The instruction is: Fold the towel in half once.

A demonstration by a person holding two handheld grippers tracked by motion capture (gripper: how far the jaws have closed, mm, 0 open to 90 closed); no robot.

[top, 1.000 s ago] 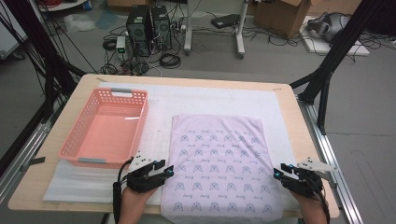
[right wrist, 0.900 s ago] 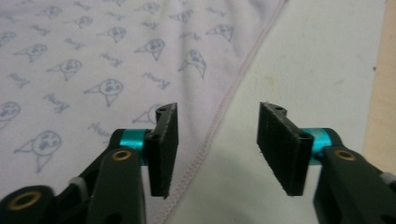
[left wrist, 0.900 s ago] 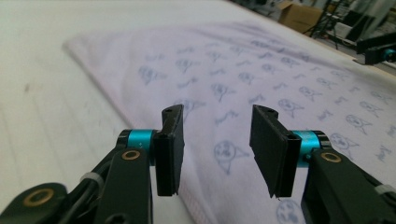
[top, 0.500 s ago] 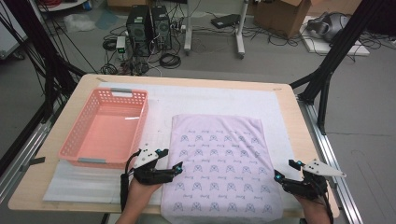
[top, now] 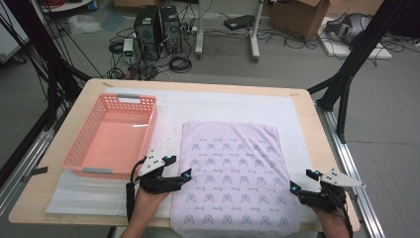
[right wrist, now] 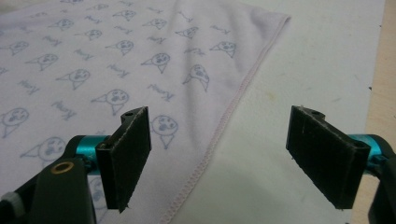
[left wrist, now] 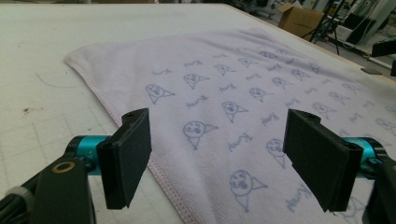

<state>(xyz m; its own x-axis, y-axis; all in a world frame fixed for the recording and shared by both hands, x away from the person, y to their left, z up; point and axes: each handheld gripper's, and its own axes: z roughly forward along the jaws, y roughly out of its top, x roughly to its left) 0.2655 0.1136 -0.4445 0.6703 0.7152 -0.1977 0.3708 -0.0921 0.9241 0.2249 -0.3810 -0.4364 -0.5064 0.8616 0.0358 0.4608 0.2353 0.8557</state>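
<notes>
Towel, pale lilac with a repeated blue print, lies flat on the white mat that covers the wooden table. Its near edge reaches the front edge of the table; its far edge lies about midway across the mat. It sits right of the pink basket, a strip of bare mat between them.

Left gripper rests at the towel's left hem, near the front, held in the person's left hand. Jaws spread wide, having just been opening. In the left gripper view the towel runs under and beyond the gripper; the stitched hem passes just beside the left-hand jaw, and cloth lies below the gap, but neither pad presses on it. Nothing pinched.

Right gripper sits at the towel's right hem, near the front corner of the table. Jaws likewise spread wide, just been opening. In the right gripper view the gripper straddles the hem: the towel lies beneath the left-hand jaw, bare mat beneath the other. Pads clear of the cloth; nothing gripped.

Basket stands empty-looking at the mat's left side, well apart from the right gripper, just beyond the left one.
</notes>
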